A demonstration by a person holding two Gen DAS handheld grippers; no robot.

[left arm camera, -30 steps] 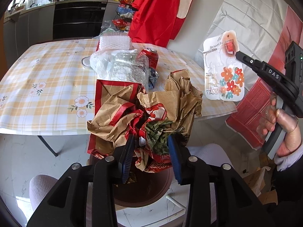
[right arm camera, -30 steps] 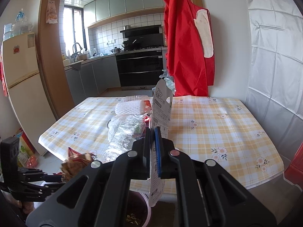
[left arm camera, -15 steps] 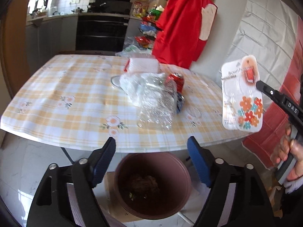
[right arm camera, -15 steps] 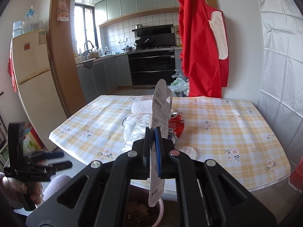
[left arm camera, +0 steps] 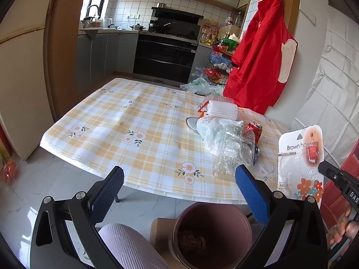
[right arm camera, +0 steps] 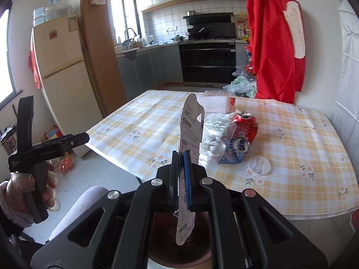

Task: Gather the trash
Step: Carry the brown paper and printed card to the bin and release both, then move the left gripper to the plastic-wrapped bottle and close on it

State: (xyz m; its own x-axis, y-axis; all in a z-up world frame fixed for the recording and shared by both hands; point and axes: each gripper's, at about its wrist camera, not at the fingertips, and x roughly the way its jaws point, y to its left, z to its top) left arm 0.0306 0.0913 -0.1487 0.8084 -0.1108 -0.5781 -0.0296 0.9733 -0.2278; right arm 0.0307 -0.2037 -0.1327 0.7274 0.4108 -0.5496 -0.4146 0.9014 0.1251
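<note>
Trash run: right gripper carrying hook pack, left gripper empty.

We see the left gripper (left arm camera: 179,185) with jaws opening, nothing between them, above the brown bin (left arm camera: 212,233) on the floor beside the desk (left arm camera: 125,121). The right gripper (right arm camera: 182,170) has its jaws clamped on the hook pack (right arm camera: 190,123), held edge-on over the bin. A red can (right arm camera: 244,126) and crumpled clear plastic (left arm camera: 233,150) lie on the desk.

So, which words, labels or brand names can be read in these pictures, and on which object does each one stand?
"Brown hook": front of the hook package clamped in the right claw.
"DAS": side of the right claw, left wrist view; the letters run on past the frame edge.
Package back: Japanese print, too small to read.
Left claw: side lettering blurred.
Red can and blue can: labels not readable.
</note>
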